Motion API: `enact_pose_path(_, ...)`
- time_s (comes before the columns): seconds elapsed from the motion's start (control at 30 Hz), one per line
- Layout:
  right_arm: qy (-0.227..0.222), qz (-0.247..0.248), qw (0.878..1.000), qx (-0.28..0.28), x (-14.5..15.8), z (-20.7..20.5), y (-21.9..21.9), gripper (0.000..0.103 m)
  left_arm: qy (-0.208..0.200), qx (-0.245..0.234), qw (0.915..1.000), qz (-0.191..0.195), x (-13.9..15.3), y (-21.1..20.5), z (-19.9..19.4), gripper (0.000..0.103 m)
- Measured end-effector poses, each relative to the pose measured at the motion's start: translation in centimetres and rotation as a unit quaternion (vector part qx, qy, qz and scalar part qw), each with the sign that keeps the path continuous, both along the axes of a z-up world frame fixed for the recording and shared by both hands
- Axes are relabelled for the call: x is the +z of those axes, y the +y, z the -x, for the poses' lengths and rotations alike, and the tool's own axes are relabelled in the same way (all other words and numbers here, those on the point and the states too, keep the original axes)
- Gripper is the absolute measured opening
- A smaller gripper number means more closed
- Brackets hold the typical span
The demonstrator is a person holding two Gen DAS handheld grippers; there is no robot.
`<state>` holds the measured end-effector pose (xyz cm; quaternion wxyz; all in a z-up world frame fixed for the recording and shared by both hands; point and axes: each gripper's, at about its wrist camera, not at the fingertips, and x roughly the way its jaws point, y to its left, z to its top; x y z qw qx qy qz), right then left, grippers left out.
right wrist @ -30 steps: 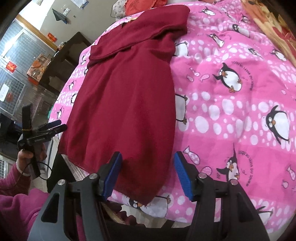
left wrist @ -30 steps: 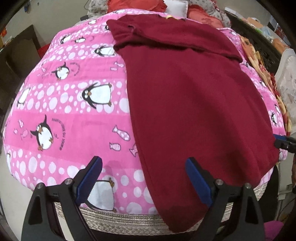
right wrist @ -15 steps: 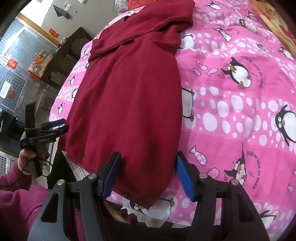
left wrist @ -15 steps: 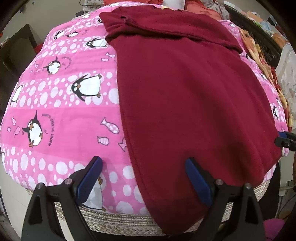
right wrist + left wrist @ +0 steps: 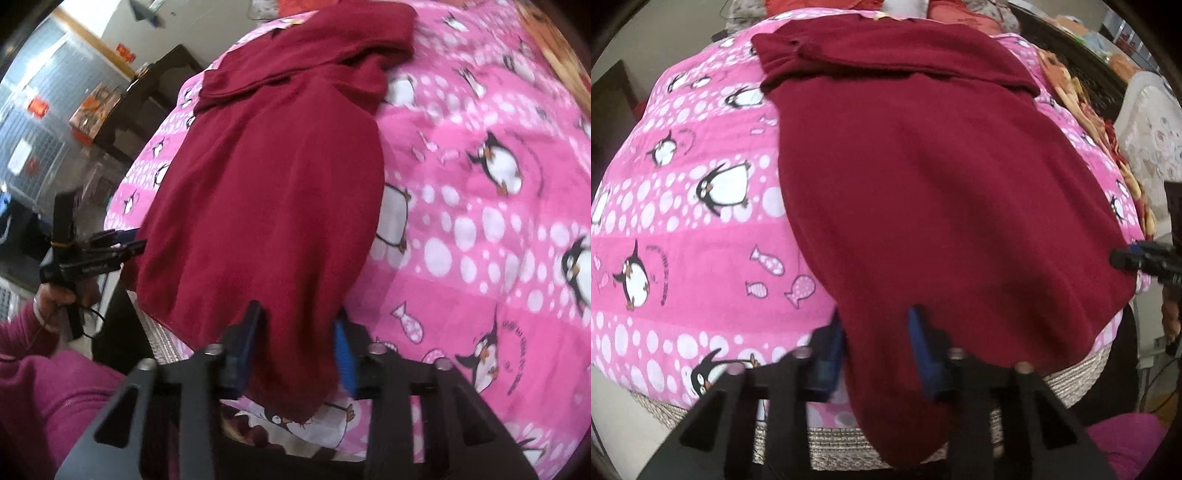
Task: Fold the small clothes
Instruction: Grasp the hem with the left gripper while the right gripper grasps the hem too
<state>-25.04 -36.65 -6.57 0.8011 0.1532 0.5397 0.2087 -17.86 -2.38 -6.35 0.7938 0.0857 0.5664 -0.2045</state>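
A dark red garment [image 5: 923, 177] lies spread lengthwise on a pink penguin-print quilt [image 5: 683, 229], its top part folded over at the far end. My left gripper [image 5: 877, 332] has its blue pads on either side of the near left hem corner, which hangs over the quilt's edge; the jaws are partly closed around the cloth. My right gripper [image 5: 299, 332] straddles the near right hem corner of the garment [image 5: 273, 177] the same way. Each gripper shows from the side in the other's view, the right [image 5: 1145, 258] and the left [image 5: 96, 254].
The quilt [image 5: 498, 184] covers a woven-edged mattress [image 5: 842, 443]. Red cushions and clothes lie at the far end. A dark cabinet [image 5: 147, 99] and wire shelving stand off to the left, a white lace-covered object [image 5: 1148, 147] to the right. My magenta sleeve [image 5: 44, 402] is at lower left.
Both grippers have moved forward onto the near hem corners and their jaws have narrowed from wide open to close around the cloth.
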Motion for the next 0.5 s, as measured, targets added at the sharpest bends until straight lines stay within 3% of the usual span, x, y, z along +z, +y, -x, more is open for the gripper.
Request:
enact_pose_path(0.07,-0.003,-0.021,1.000,0.004,0.4,-0.2,-0.2,0.000,-0.002,-0.003,1.0000,0.001,0.3,-0.1,-0.5,0.009)
enact_pose_path(0.2,-0.033,-0.038,0.999,0.011,2.2,-0.7,0.0,0.000,0.013,-0.001,0.9992,0.038,1.3,0.3,-1.8,0.008)
enact_pose_path(0.5,-0.087,-0.060,0.994,-0.004,6.0,-3.1,-0.7,0.000,-0.033,0.008,0.9973,0.065,4.6,1.6,-3.6,0.008)
